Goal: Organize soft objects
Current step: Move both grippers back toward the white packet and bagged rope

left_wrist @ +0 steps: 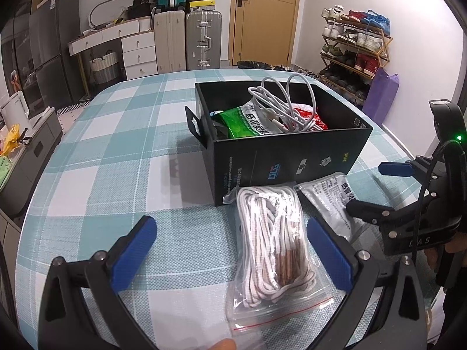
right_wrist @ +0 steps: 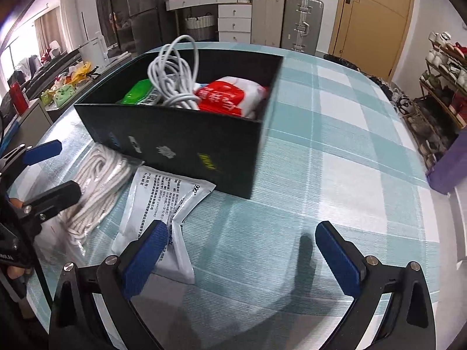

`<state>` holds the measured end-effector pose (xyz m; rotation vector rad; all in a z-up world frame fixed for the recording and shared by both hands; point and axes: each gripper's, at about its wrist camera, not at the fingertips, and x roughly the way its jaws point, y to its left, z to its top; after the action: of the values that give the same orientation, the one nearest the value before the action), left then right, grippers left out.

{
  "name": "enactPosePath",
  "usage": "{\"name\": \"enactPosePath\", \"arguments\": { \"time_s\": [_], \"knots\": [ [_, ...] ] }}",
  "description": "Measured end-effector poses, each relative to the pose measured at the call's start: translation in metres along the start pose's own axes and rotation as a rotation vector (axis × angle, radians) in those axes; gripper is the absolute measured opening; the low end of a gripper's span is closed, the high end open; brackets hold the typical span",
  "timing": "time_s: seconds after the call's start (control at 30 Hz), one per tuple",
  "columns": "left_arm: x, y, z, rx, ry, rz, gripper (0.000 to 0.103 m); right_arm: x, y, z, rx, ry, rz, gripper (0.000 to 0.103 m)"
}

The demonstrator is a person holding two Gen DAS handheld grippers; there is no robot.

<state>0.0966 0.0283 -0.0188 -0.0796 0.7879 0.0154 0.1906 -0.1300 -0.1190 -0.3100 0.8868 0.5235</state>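
Note:
A black cardboard box (left_wrist: pixel 292 157) (right_wrist: pixel 186 143) stands on the checked tablecloth and holds a green packet (left_wrist: pixel 242 122), a red packet (right_wrist: pixel 224 99) and a coil of white cable (left_wrist: pixel 280 105) (right_wrist: pixel 175 70). In front of it lie a clear zip bag of white rope (left_wrist: pixel 271 248) (right_wrist: pixel 93 195) and a white printed sachet (left_wrist: pixel 332 201) (right_wrist: pixel 163 204). My left gripper (left_wrist: pixel 233 250) is open, its fingers on either side of the rope bag. My right gripper (right_wrist: pixel 242 253) is open too, just right of the sachet, its left pad (right_wrist: pixel 146 250) over the sachet's edge.
The table (right_wrist: pixel 350 145) carries a teal and white checked cloth, bare to the left and right of the box. Behind it stand suitcases (left_wrist: pixel 186 40), a white drawer unit (left_wrist: pixel 137 49), a door (left_wrist: pixel 265 14) and a shoe rack (left_wrist: pixel 356 49).

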Motion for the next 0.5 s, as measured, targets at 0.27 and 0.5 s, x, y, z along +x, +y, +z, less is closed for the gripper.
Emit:
{"name": "enactPosePath", "arguments": {
  "time_s": [0.27,0.5],
  "knots": [
    [0.000,0.000,0.000,-0.005,0.003,0.000,0.103,-0.011,0.001,0.003,0.002,-0.036,0.030,0.102],
    [0.000,0.004,-0.001,-0.023,-0.003,-0.002,0.103,-0.003,0.028,0.002,-0.048,-0.029,0.059,0.102]
  ]
}}
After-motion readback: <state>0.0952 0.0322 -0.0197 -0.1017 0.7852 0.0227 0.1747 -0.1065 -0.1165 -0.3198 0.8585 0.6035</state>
